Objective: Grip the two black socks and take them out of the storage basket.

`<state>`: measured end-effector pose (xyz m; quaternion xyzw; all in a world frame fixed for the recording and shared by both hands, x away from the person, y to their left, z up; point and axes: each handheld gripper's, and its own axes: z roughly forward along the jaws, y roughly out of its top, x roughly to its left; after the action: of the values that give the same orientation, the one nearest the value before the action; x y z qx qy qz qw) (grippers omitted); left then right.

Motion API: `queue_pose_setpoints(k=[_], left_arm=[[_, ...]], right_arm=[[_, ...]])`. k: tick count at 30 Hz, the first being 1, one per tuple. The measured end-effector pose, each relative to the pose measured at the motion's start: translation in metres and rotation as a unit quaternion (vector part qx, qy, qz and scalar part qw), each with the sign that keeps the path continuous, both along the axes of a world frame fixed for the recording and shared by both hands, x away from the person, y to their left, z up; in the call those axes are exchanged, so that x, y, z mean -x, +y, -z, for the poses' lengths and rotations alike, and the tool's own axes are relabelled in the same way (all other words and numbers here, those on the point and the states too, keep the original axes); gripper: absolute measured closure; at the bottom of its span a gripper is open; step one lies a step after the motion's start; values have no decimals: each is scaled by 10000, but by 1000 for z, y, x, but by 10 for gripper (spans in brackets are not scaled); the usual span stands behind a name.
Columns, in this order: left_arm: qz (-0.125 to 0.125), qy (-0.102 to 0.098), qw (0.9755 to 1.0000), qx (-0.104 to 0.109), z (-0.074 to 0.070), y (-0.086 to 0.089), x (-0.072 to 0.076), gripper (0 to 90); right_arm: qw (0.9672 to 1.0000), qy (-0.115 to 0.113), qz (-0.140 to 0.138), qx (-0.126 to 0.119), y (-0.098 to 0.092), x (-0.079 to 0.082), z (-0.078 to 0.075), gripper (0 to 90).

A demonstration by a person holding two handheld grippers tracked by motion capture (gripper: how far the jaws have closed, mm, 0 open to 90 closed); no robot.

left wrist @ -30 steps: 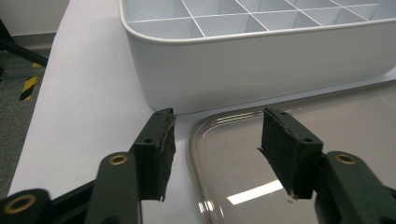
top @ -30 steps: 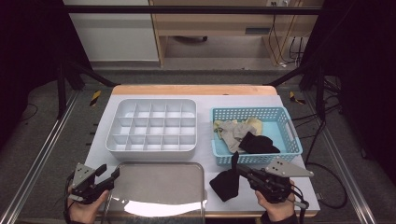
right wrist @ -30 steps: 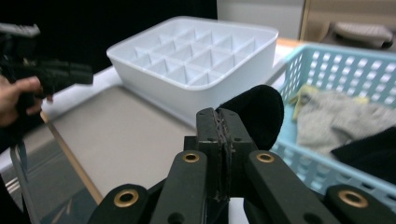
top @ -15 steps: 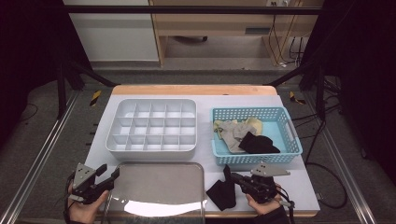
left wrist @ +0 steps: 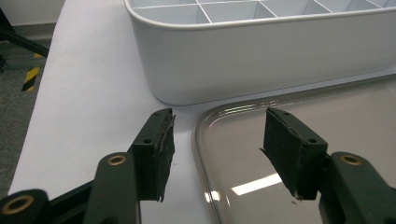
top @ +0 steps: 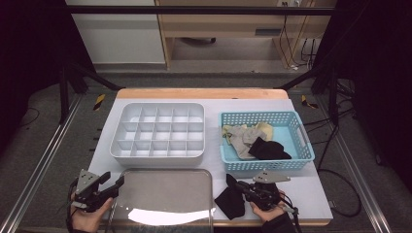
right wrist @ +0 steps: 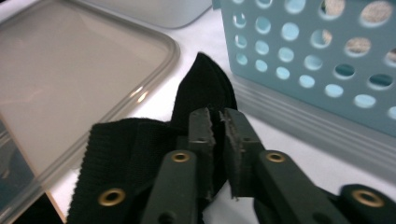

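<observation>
Black fabric sits at your right tongs [right wrist: 218, 140]: a black sock [top: 230, 200] lies crumpled on the white surface [top: 311, 187], near its front edge, just right of the metal tray [top: 165, 187] and just in front of the blue basket [top: 267, 165]. In the right gripper view the jaws stand with a narrow gap between them and have just been opening; a fold of the sock [right wrist: 201, 93] runs up between them, but whether the pads still press on it you cannot tell from here. Your right hand [top: 265, 213] comes in low over the front edge.

Your left tongs [top: 109, 187] are released, jaws wide apart with nothing between them. In the left gripper view they straddle the rounded near-left corner of the tray [left wrist: 205, 135], one jaw over the bare surface, the other over the tray's shiny bottom. Your left hand [top: 87, 216] holds them at the surface's front left corner.

Farther off, the white compartment box [top: 158, 155] stands just behind the tray, its cells bare. To its right, the blue basket holds a heap of pale cloth pieces [top: 243, 136] with another black sock [top: 269, 149] lying on top of them, towards the near right side.
</observation>
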<state>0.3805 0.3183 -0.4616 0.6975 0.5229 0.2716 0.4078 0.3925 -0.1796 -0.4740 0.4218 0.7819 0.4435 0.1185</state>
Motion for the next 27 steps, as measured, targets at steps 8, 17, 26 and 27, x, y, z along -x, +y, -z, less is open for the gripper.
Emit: queue_pose_setpoints(k=[8,17,26,27], left_arm=[[-43,65,10000,42,0,1,0,411],[-66,115,9999,61,0,1,-1,409],[-69,124,9999,60,0,2,-1,410],[-70,125,9999,56,0,2,-1,410]], right_arm=[[9983,-421,214,-336,-22,2,-24,678],[9936,-745,822,-232,-50,-21,-57,572],[9886,-663,1352,43,-66,-72,-68,473],[9882,-659,1380,78,-66,-75,-68,465]])
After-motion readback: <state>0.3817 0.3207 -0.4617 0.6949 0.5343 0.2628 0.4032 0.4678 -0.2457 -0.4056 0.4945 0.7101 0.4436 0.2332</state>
